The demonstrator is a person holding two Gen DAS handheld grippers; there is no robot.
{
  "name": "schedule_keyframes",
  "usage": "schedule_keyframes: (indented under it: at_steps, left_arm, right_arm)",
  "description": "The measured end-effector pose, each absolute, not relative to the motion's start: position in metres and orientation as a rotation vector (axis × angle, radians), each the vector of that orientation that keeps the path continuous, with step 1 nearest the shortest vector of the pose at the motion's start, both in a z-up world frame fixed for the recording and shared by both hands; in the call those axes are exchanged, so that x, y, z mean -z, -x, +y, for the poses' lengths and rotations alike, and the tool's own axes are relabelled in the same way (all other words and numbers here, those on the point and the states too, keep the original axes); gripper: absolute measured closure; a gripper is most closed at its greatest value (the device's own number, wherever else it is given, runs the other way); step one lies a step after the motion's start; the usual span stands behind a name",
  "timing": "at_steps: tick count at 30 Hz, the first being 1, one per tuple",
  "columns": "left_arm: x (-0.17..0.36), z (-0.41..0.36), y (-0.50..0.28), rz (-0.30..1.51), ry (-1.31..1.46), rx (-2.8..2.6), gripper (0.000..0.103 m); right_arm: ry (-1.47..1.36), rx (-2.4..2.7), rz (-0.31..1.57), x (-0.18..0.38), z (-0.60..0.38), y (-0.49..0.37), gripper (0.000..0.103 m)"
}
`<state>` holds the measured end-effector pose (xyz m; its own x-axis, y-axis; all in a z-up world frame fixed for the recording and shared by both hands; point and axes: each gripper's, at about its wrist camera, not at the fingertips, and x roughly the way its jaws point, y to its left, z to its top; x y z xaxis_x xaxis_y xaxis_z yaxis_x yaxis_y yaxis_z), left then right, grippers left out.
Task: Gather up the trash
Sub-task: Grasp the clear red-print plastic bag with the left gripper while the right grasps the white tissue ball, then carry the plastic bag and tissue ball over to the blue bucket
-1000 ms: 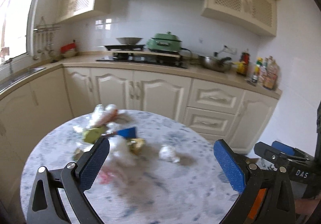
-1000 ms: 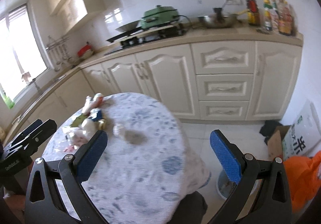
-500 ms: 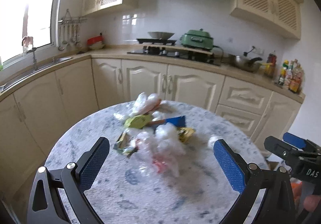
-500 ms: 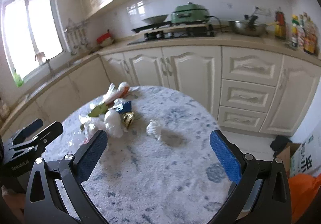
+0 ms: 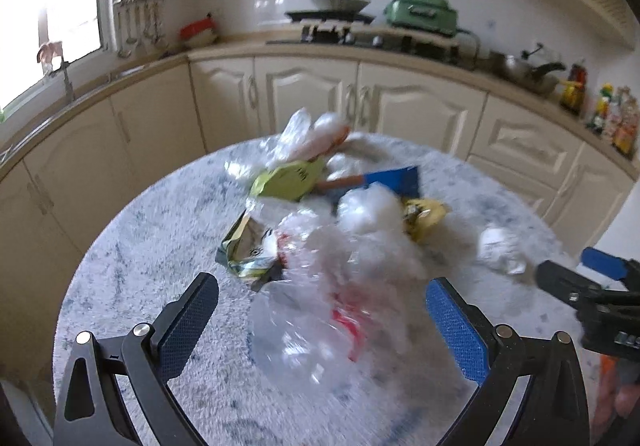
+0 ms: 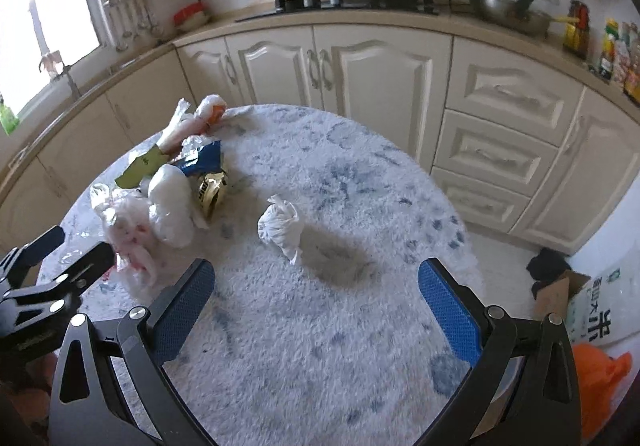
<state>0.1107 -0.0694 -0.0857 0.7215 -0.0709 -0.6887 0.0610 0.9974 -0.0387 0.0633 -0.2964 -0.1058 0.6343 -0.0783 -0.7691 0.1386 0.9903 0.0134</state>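
Left wrist view is showing the left gripper (image 5: 322, 320) hanging wide open and empty over a blurred clear plastic bag with red print (image 5: 320, 310) on the round grey-mottled table (image 5: 140, 238). Right gripper (image 6: 316, 298) is gaping empty too, near a crumpled white tissue wad (image 6: 280, 228) beside that bag.
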Motion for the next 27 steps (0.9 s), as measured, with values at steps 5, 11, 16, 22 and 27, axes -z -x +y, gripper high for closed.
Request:
schedule_keyframes:
  at_steps: [5,11,16,22,27]
  left_arm:
    - [0.099,-0.062,-0.144,0.794,0.055,0.064,0.001]
    - [0.112,-0.059,-0.186,0.835,0.083,0.053,0.016]
    - [0.108,-0.055,-0.189,0.781,0.094,0.108,0.062]
    - [0.112,-0.040,-0.187,0.779,0.134,0.160,0.067]
    - [0.107,-0.028,-0.158,0.727,0.141,0.197,0.067]
  right_arm:
    - [-0.025,0.089,0.906,0.115,-0.288,-0.088,0.018]
    - [0.002,0.057,0.969,0.138,-0.280,-0.121,0.054]
    - [0.027,0.037,0.977,0.148,-0.272,-0.122,0.073]
    - [-0.040,0.025,0.952,0.141,-0.279,-0.101,0.074]
    - [-0.087,0.011,0.923,0.130,-0.283,-0.075,0.074]
